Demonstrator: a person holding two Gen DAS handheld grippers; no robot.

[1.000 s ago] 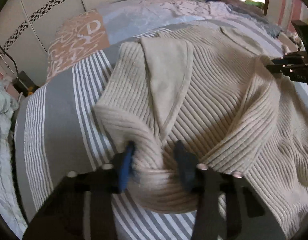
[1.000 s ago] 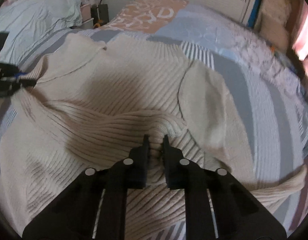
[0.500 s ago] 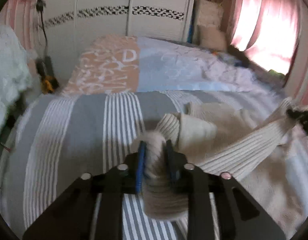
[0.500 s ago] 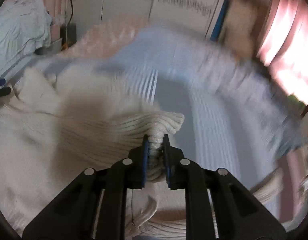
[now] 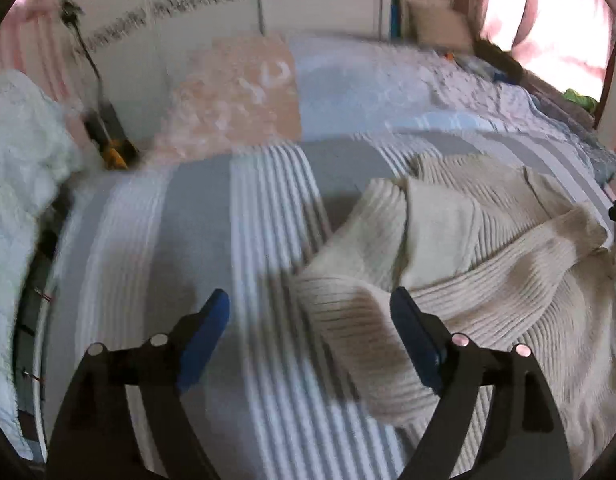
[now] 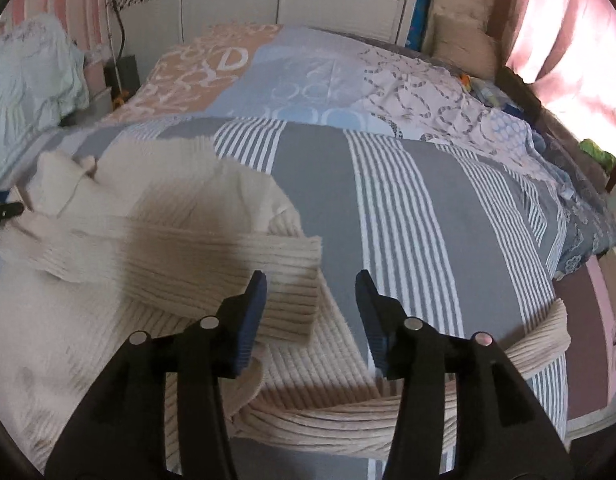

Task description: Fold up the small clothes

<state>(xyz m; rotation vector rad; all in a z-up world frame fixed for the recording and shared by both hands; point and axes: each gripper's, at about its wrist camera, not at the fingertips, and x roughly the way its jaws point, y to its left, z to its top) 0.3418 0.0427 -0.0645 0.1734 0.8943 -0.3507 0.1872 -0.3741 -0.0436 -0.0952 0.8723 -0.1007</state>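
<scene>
Both hand-held grippers, left (image 5: 308, 312) and right (image 6: 311, 292), now gape, having dropped the sweater (image 6: 156, 256).

Striped grey bedspread (image 6: 407, 200), white wardrobe (image 6: 288, 0), pink curtains (image 6: 567, 40), pale crumpled bedding (image 6: 36, 68).

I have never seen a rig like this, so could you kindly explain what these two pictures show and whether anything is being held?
There is no robot: a person holds a two-finger gripper in each hand, and each carries a fisheye camera looking along its fingers. One picture is from the left gripper, the other from the right gripper. Both look over a bed covered with a grey and white striped cover. On it lies a cream ribbed sweater, partly folded, with one sleeve laid across its body. Both grippers stand open above the sweater, so nothing is held.
</scene>
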